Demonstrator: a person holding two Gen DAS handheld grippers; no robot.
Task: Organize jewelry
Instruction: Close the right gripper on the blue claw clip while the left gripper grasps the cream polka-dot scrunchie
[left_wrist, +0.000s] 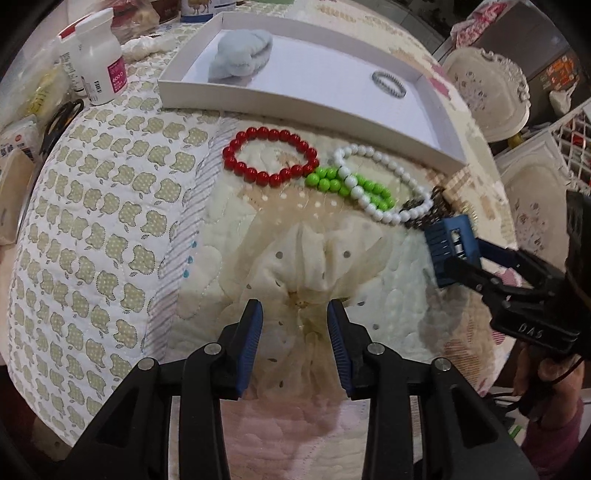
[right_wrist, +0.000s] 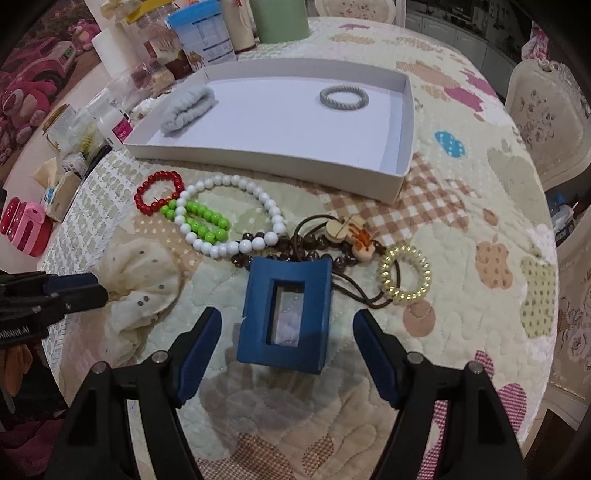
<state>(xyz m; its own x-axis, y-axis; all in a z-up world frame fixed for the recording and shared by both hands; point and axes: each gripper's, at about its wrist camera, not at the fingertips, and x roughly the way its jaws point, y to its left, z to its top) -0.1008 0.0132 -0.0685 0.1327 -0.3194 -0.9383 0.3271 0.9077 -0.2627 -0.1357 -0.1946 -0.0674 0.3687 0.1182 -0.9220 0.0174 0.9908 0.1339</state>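
Both tools gape, holding nothing: left tool (left_wrist: 294, 325) over cream scrunchie (left_wrist: 306, 258), right tool (right_wrist: 287, 334) behind beaded bracelets (right_wrist: 229, 218).

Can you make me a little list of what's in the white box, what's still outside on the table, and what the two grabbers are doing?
in box: blue scrunchie, grey ring
on quilt: red beads, white beads, green beads, brown beads, yellow coil tie, cream scrunchie
overlap: white beads lie across green beads
left hand-held gripper: open, over cream scrunchie
right hand-held gripper: open, holding nothing
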